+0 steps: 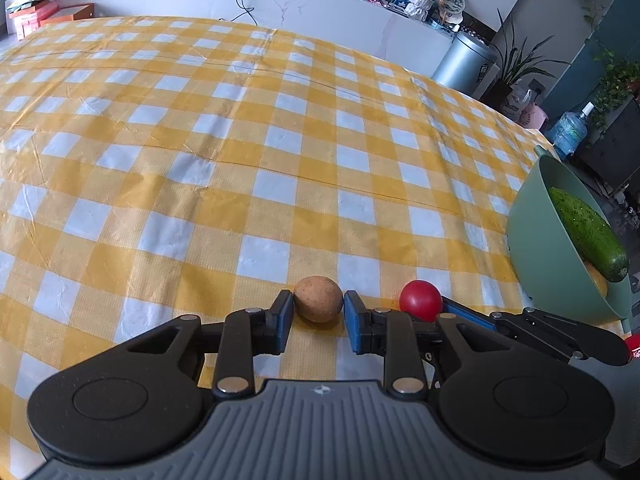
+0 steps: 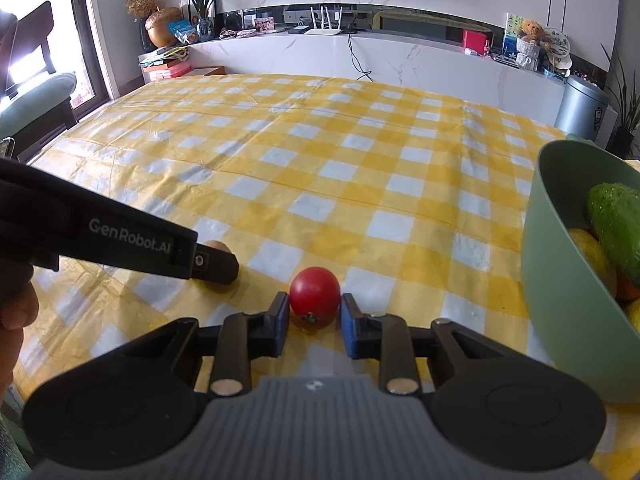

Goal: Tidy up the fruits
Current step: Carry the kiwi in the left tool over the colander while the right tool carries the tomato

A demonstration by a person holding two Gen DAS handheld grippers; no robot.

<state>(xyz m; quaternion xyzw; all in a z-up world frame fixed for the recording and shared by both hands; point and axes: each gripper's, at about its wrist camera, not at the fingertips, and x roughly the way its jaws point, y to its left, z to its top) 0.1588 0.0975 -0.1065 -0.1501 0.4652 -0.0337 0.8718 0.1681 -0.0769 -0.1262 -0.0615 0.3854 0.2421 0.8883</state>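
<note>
A brown round fruit (image 1: 318, 299) lies on the yellow checked tablecloth (image 1: 240, 160) between the pads of my left gripper (image 1: 317, 314), which touch it on both sides. A red tomato (image 2: 315, 295) lies on the cloth between the pads of my right gripper (image 2: 314, 316), which close on it. The tomato also shows in the left wrist view (image 1: 421, 300) with the right gripper's finger beside it. A green bowl (image 2: 560, 280) stands at the right and holds a cucumber (image 2: 618, 224), a yellow fruit (image 2: 592, 256) and an orange one. The left gripper's body hides most of the brown fruit (image 2: 218, 246) in the right wrist view.
The bowl (image 1: 532, 240) sits near the table's right edge. Beyond the table's far edge stand a white marble counter (image 2: 360, 52), a grey bin (image 2: 580, 104) and potted plants. A chair stands at the far left.
</note>
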